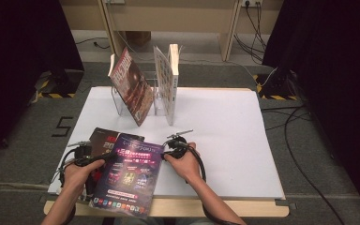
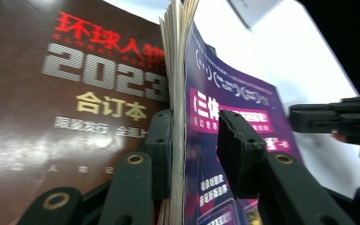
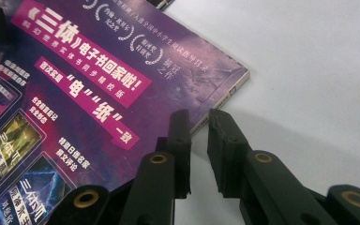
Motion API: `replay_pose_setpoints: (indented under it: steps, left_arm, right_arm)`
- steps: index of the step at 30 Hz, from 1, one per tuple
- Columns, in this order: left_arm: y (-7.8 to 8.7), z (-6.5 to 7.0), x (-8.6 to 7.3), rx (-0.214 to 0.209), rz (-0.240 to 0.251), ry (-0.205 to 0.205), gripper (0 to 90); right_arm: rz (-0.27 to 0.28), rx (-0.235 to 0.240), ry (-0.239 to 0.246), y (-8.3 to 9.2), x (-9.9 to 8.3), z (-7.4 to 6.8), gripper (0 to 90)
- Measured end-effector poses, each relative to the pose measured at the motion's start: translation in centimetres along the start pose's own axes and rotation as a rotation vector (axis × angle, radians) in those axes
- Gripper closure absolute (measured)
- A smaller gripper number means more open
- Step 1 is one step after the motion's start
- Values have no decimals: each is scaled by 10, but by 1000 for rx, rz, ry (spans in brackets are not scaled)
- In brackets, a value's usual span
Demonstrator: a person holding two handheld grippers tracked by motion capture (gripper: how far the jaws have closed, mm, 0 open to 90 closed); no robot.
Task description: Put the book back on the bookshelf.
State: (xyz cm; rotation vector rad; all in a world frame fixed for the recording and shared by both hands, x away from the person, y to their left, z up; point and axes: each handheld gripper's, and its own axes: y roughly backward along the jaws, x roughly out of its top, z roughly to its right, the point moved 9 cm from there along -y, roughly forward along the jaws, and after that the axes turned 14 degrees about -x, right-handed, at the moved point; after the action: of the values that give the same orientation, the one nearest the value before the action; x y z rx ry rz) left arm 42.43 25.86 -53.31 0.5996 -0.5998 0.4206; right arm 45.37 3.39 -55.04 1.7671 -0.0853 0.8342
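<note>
Clear rack [image 1: 122, 104], red magazine [image 1: 130, 86], white book [image 1: 168, 82], white table [image 1: 229, 136]

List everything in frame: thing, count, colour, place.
purple magazine: 1, purple cover, front left of the table, edge between the left jaws
brown magazine: 1, dark brown with red and gold print, under the purple one
clear rack: 1, transparent, far centre of the table
standing magazines: 2, one reddish leaning, one white upright, in the rack
table: 1, white top
left hand-held gripper: 1, black, jaws around the purple magazine's edge; right pad apart from the cover
right hand-held gripper: 1, black, beside the magazine's right edge; nothing visibly between the jaws
</note>
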Motion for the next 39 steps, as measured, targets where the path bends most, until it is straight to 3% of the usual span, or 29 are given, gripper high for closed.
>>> replay_pose_setpoints:
  steps: [7, 9, 12, 16, 20, 23, 25, 33, 39]
  left_arm:
    - [-1, -3, -2, 9, -23, 1, 638]
    - [-2, -2, -7, 0, -67, 13, 621]
    - [0, -5, -12, 21, -67, 17, 623]
    - [0, -9, -12, 14, -66, 37, 690]
    - [2, -5, -9, -13, -59, 36, 814]
    - [4, -3, -7, -16, -77, 22, 826]
    - [5, -3, -5, -24, -78, 35, 826]
    - [16, -18, 0, 16, -73, 56, 825]
    - [16, -22, -2, 18, -84, 66, 819]
  right_arm:
    - [7, 0, 2, 0, 0, 0, 795]
    - [6, 1, -9, 0, -1, 0, 794]
    - [8, 3, -12, 0, -1, 0, 792]
    - [7, 1, -12, 0, -1, 0, 791]
    - [8, -3, -4, 0, 0, 0, 786]
    - [-2, 8, -3, 0, 2, 2, 716]
    - [7, 16, -21, -1, 7, 3, 661]
    - [11, 23, -38, -11, 24, 1, 594]
    - [-2, 32, -49, -18, 31, -6, 558]
